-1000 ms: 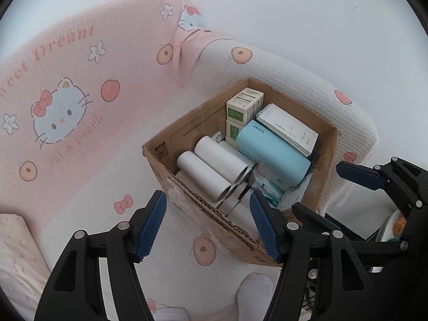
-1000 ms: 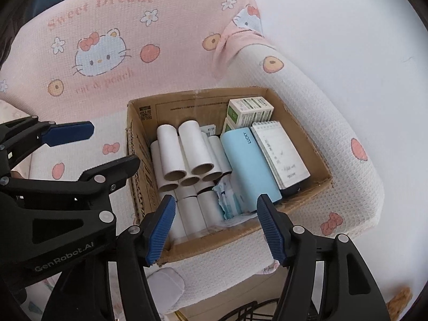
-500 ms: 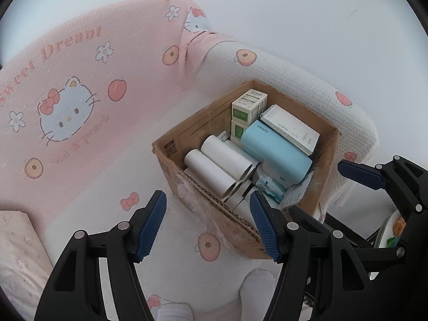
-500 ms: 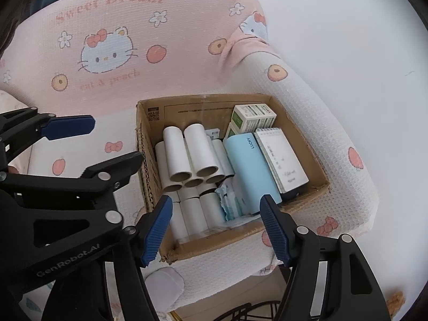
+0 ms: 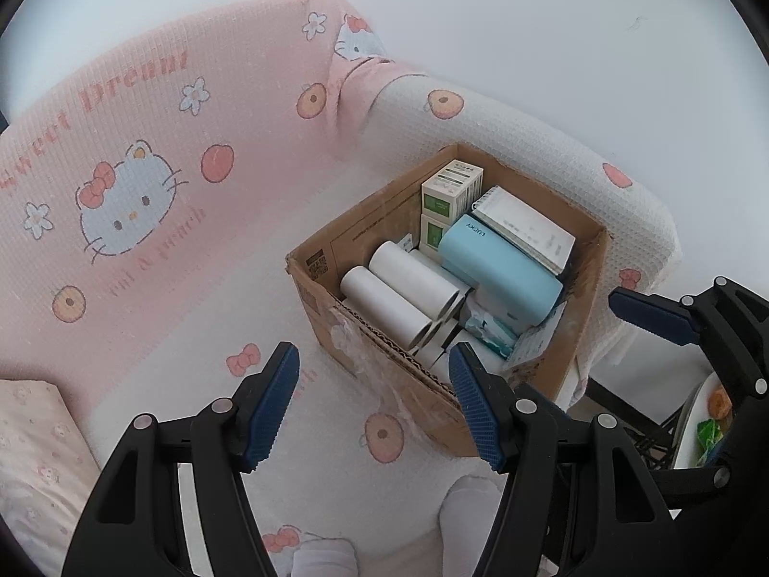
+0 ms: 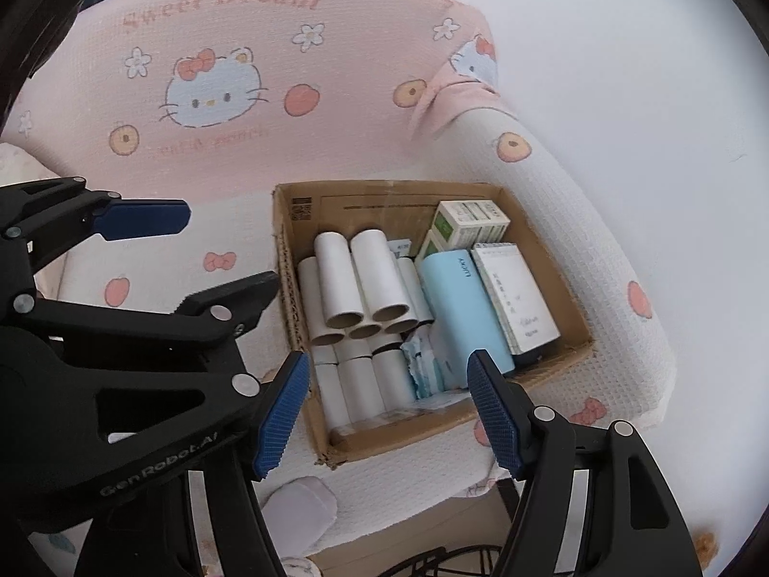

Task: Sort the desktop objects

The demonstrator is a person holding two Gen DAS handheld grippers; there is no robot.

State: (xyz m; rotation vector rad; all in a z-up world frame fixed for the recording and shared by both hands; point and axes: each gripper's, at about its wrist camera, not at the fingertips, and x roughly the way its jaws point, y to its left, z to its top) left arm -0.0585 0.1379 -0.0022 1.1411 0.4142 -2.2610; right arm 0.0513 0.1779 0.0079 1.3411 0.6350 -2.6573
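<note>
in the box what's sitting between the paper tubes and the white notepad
The light blue case marked LUCKY lies between the paper tubes and the white notepad, clearest in the right wrist view.

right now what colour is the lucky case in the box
Light blue case, clearest in the right wrist view.

I am standing in a home, probably a living room or a bedroom. A small sofa [image 6: 336,96] is wearing a pink and white cover with cartoon cats, bows and the words "Sweet Dream". A cardboard box [image 6: 552,365] with household odds is sitting on its seat, against a plain white wall [image 5: 528,24].
</note>
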